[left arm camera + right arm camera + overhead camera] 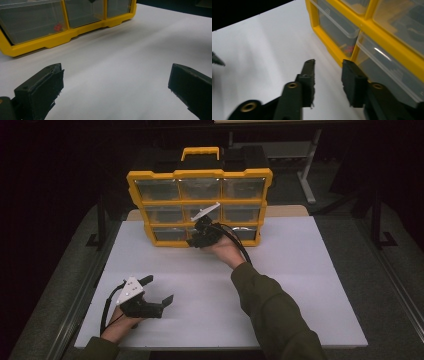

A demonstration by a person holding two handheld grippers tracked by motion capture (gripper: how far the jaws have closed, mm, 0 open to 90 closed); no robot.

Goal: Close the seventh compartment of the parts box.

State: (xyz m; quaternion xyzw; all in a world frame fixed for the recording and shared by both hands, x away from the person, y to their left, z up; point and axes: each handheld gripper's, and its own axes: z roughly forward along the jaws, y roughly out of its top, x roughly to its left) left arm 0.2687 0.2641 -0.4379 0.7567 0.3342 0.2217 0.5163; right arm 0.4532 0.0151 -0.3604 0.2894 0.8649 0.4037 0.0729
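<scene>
While the yellow organizer (200, 200) stands upright at the far edge of the white tabletop (300, 290), the right gripper (196, 240) hovers just beside its bottom row of clear drawers (342, 27), jaws partly spread with nothing between them. To do this step well, I judge it should line up squarely with one drawer's front lip before pinching, then pull straight out. Near the person, the left gripper (159, 296) rests low, jaws spread wide and empty.
</scene>
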